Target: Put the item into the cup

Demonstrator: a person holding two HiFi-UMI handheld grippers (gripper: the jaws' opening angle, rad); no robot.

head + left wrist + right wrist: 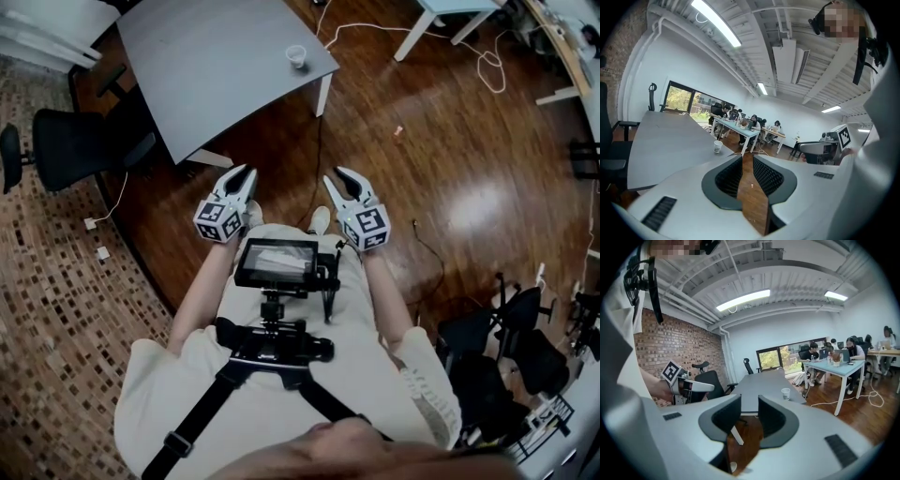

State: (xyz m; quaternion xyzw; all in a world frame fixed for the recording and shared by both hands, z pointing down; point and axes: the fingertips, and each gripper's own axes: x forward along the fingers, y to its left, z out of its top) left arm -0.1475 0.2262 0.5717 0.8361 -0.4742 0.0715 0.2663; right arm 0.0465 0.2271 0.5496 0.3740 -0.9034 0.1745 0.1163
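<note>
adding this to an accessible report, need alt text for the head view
Seen from above, a person holds a left claw and a right claw, both open and empty, over a wooden floor. Ahead stands a grey table with a small cup near its corner; a small pale item lies on the floor right of it.

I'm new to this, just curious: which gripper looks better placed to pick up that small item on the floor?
Probably right: the right gripper is open, empty and nearer the item than the left gripper, also open.

Head view steeply down — gripper views forward, near-level; cup (296, 56) in all
</note>
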